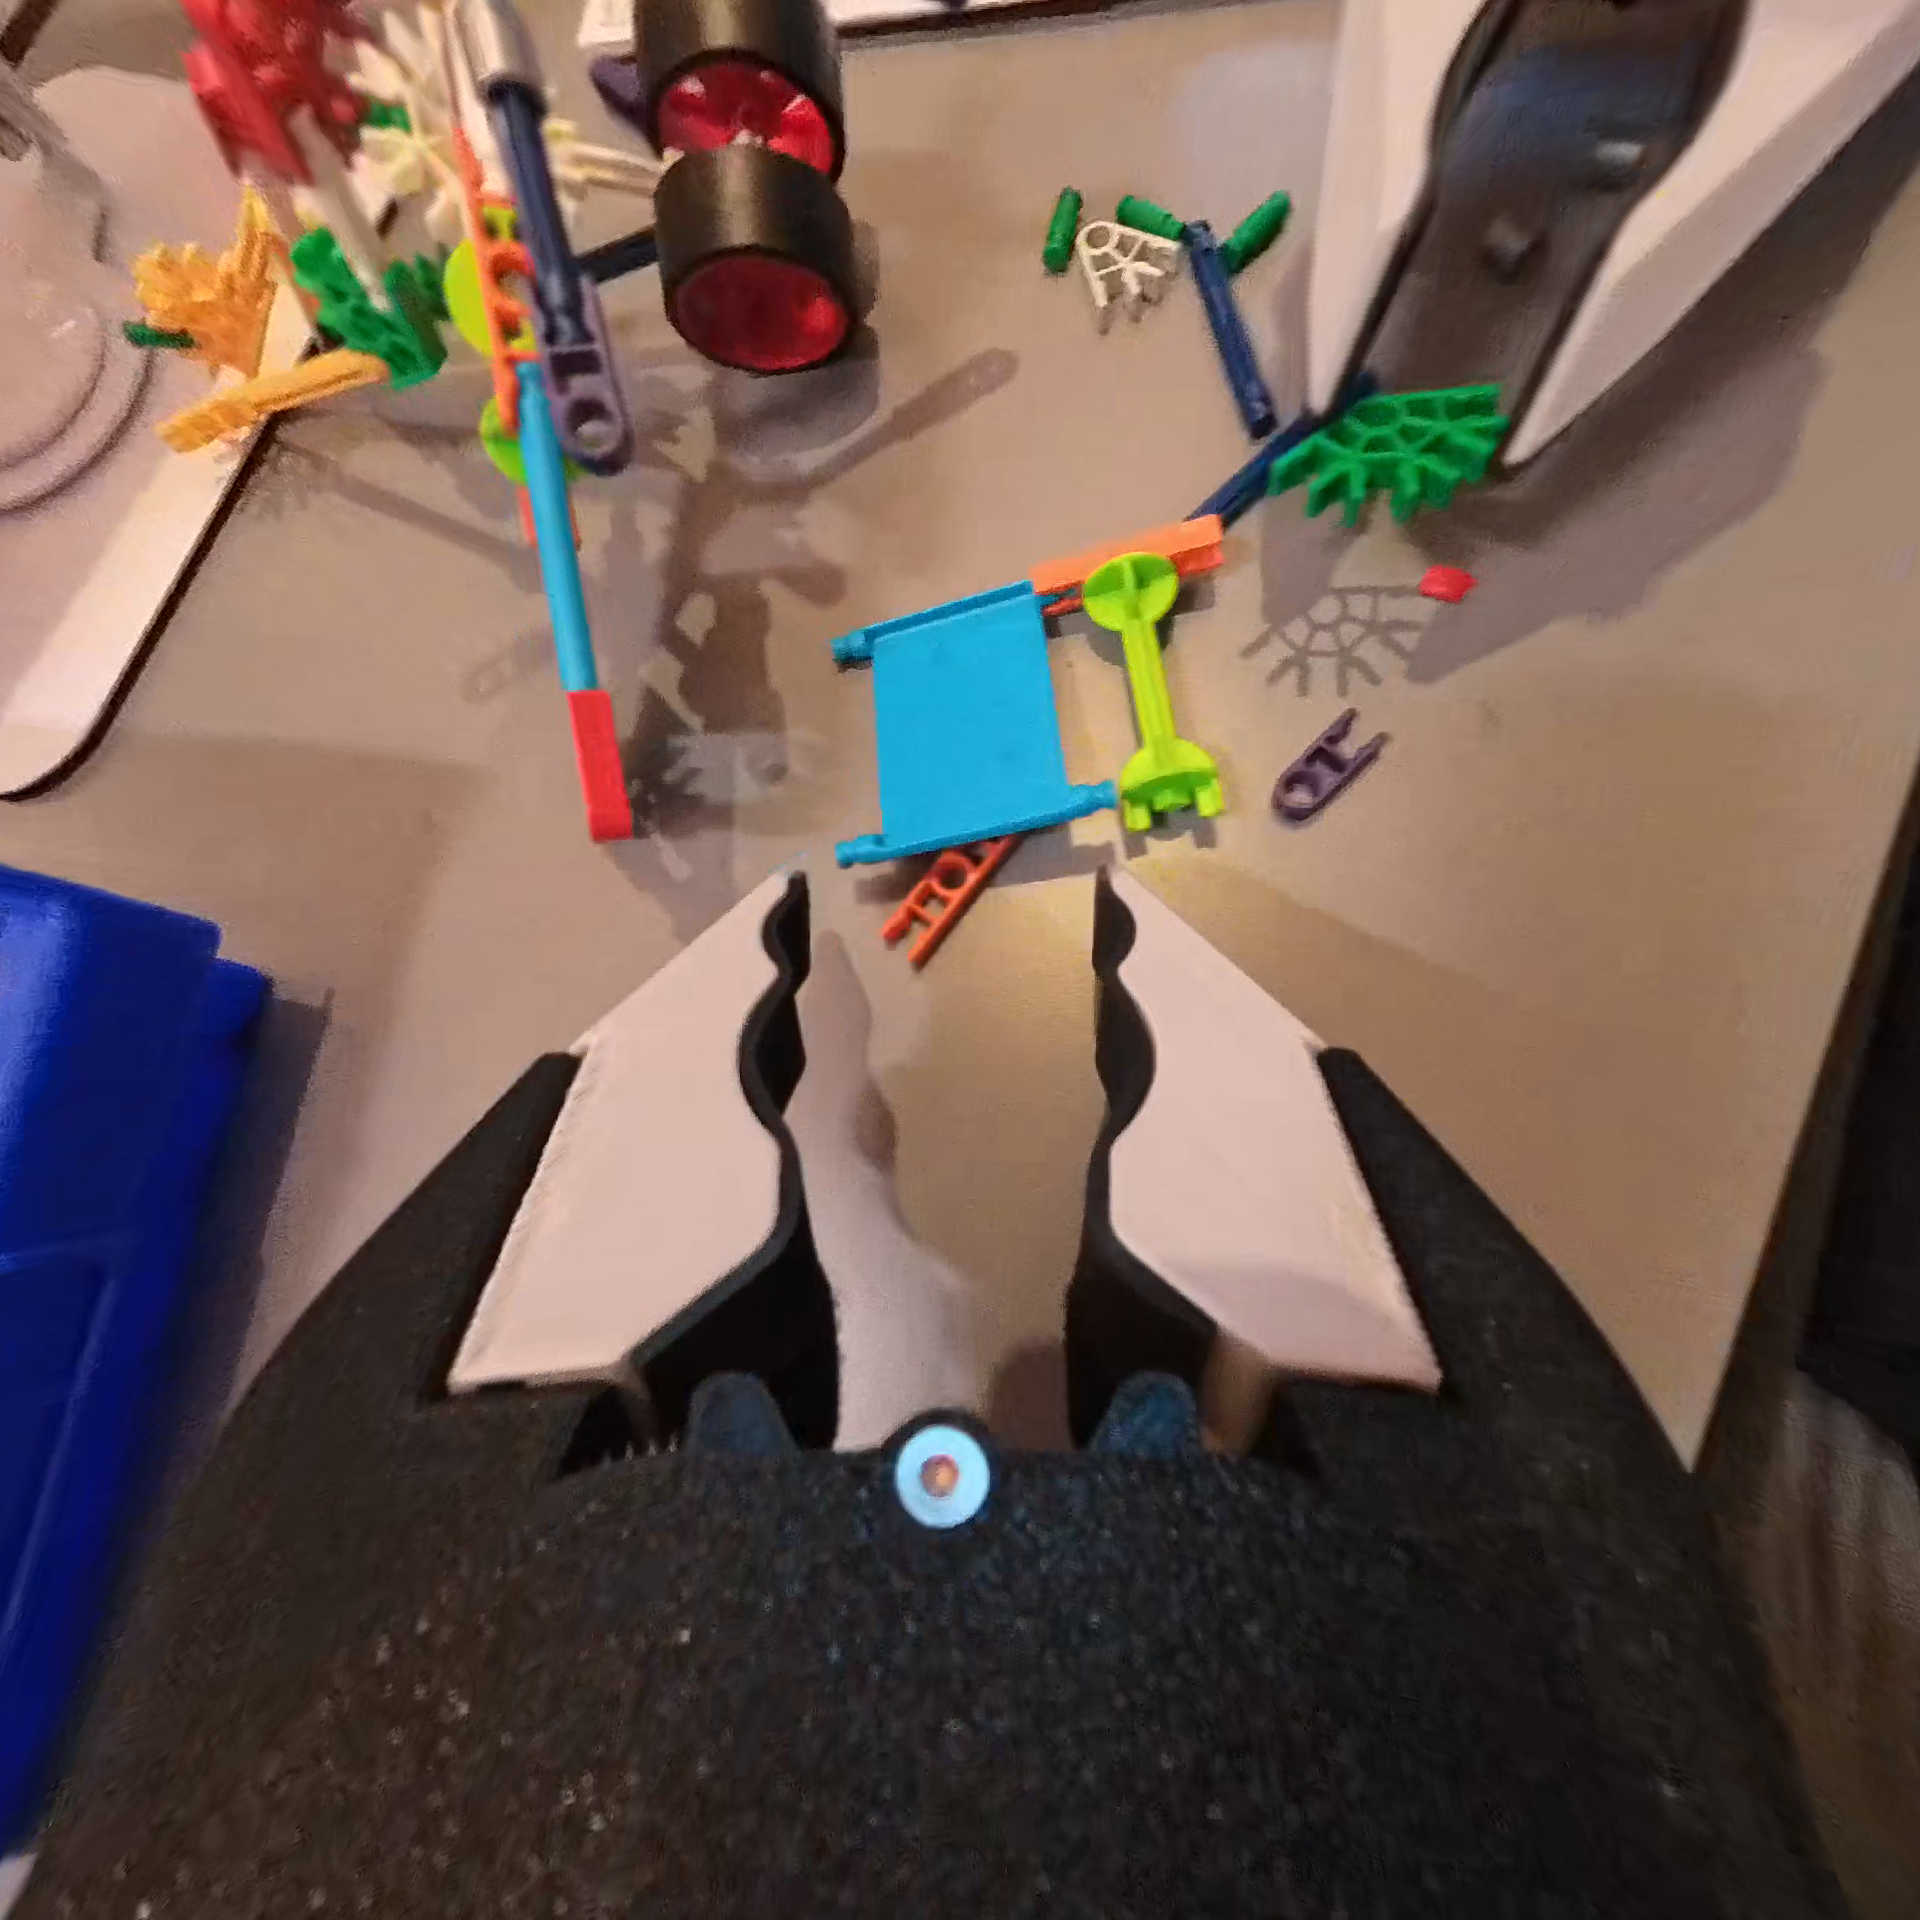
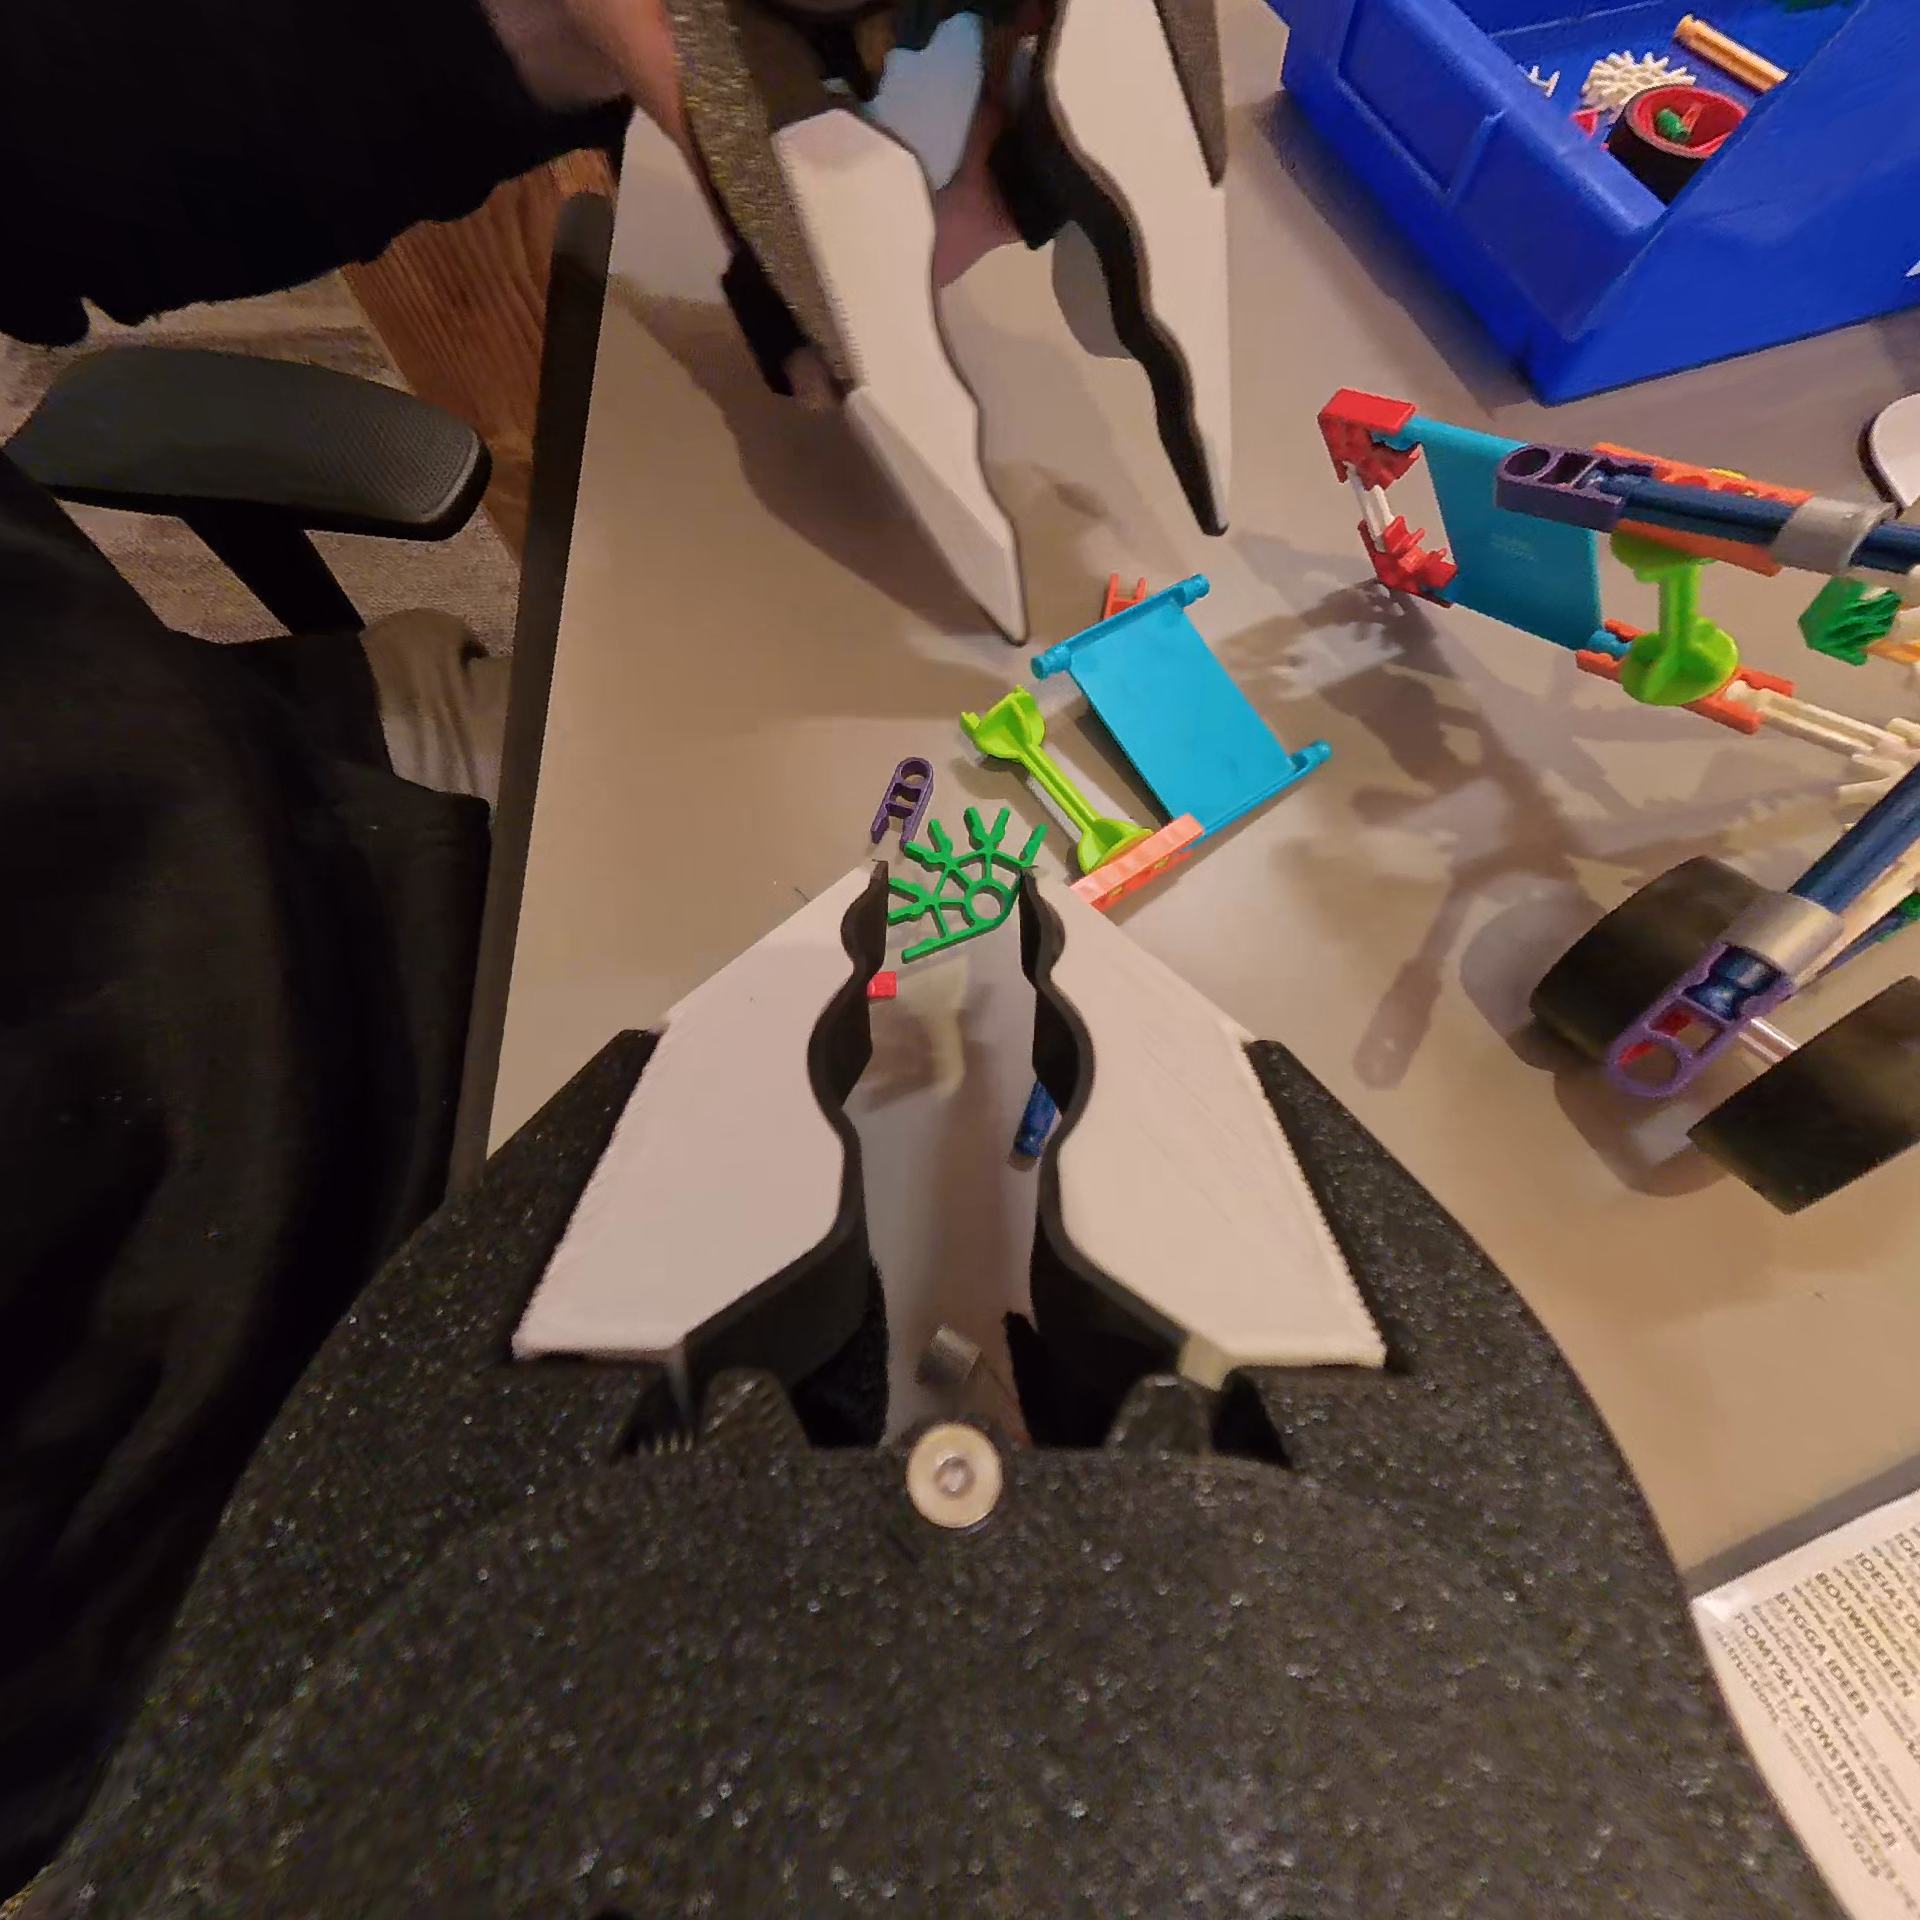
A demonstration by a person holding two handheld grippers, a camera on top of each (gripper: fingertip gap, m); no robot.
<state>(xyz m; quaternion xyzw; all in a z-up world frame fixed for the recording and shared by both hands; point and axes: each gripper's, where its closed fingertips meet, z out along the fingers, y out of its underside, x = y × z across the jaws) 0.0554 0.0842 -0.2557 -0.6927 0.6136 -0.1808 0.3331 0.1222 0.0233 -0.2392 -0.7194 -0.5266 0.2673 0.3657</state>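
Left tool released; right tool grasping green connector; blue bin holds loose parts.

Place: looked like a desk in an office or home workroom.
Surface: plain grey table with a dark edge, filling most of both views.
Seating: black office chair armrest at upper left of the right wrist view.
Floor: grey carpet glimpsed beneath the armrest.
Storage: blue plastic bin at upper right, holding small toy parts.
Clutter: colourful plastic construction-toy pieces, among them a blue panel.
Paper: printed leaflet at lower right.
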